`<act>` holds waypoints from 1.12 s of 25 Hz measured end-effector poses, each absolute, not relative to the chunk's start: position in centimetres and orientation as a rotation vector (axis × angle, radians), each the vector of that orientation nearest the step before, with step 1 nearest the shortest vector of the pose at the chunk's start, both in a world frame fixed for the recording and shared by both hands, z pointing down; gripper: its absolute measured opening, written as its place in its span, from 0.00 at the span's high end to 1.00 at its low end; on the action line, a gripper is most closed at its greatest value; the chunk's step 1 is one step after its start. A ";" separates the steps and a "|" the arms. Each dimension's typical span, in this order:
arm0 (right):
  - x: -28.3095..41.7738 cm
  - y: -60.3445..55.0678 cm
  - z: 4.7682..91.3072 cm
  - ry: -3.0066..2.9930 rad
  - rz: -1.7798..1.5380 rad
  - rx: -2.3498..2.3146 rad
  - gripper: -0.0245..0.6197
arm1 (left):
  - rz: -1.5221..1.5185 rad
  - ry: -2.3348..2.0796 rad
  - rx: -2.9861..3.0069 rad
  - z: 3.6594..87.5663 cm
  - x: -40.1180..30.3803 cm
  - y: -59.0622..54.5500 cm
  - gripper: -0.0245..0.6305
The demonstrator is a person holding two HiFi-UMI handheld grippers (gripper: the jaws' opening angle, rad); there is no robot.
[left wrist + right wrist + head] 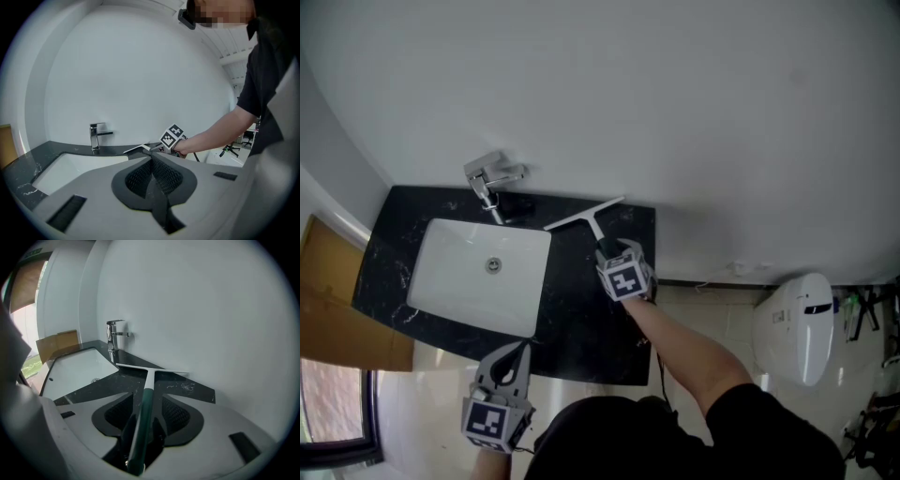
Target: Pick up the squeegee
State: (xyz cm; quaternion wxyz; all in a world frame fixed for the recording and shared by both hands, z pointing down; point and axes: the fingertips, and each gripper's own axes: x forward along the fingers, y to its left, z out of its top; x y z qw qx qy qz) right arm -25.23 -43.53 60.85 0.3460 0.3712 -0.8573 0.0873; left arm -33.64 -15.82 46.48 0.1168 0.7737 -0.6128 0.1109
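The squeegee [584,217] lies on the black counter [581,323] right of the sink, its white blade against the wall and its dark green handle [146,404] pointing toward me. My right gripper [606,249] is lowered over that handle. In the right gripper view the handle runs between the jaws of the right gripper [147,398], which stand wide, with a gap on each side of it. My left gripper [521,347] hovers at the counter's front edge below the sink, pads together and empty. The left gripper [151,158] looks toward the squeegee [135,150].
A white basin [441,246] is set into the counter, with a chrome faucet [492,178] behind it. The white wall rises right behind the blade. A white toilet [792,323] stands at the right, a wooden panel [328,291] at the left.
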 end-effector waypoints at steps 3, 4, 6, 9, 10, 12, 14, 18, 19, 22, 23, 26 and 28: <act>-25.8 -44.5 62.5 -2.191 0.261 0.960 0.66 | 0.336 -1.795 2.243 46.8 -34.2 -15.6 0.96; -26.0 -44.7 62.9 -2.182 0.281 0.957 0.66 | 0.341 -1.795 2.235 47.0 -34.4 -15.6 0.96; -26.1 -44.9 63.7 -2.171 0.322 0.945 0.66 | 0.347 -1.795 2.220 47.2 -34.6 -15.4 0.96; -26.3 -45.1 63.9 -2.174 0.344 0.942 0.67 | 0.348 -1.810 2.205 47.3 -35.2 -15.3 0.96; -26.2 -45.1 63.8 -2.174 0.340 0.947 0.71 | 0.346 -1.816 2.201 47.3 -35.4 -15.2 0.96; -26.2 -45.1 63.8 -2.171 0.329 0.958 0.78 | 0.345 -1.823 2.194 47.3 -35.6 -15.2 0.96; -26.2 -45.1 63.8 -2.173 0.333 0.962 0.80 | 0.346 -1.824 2.191 47.2 -35.6 -15.1 0.96; -26.0 -45.1 63.4 -2.189 0.338 0.973 0.80 | 0.346 -1.824 2.195 47.2 -35.3 -15.3 0.96; -25.8 -45.1 63.1 -2.193 0.332 0.979 0.80 | 0.347 -1.825 2.198 47.2 -35.3 -15.3 0.96; -24.9 -44.5 62.1 -2.212 0.333 0.991 0.80 | 0.347 -1.821 2.205 47.1 -34.9 -15.3 0.96; -24.5 -44.2 61.7 -2.223 0.336 0.994 0.80 | 0.344 -1.817 2.210 47.1 -34.7 -15.4 0.96; -22.8 -43.0 59.7 -2.271 0.336 1.007 0.81 | 0.336 -1.798 2.245 46.9 -33.5 -15.7 0.96; -20.9 -41.9 57.9 -2.304 0.325 1.031 0.80 | 0.332 -1.776 2.275 46.9 -32.3 -16.0 0.96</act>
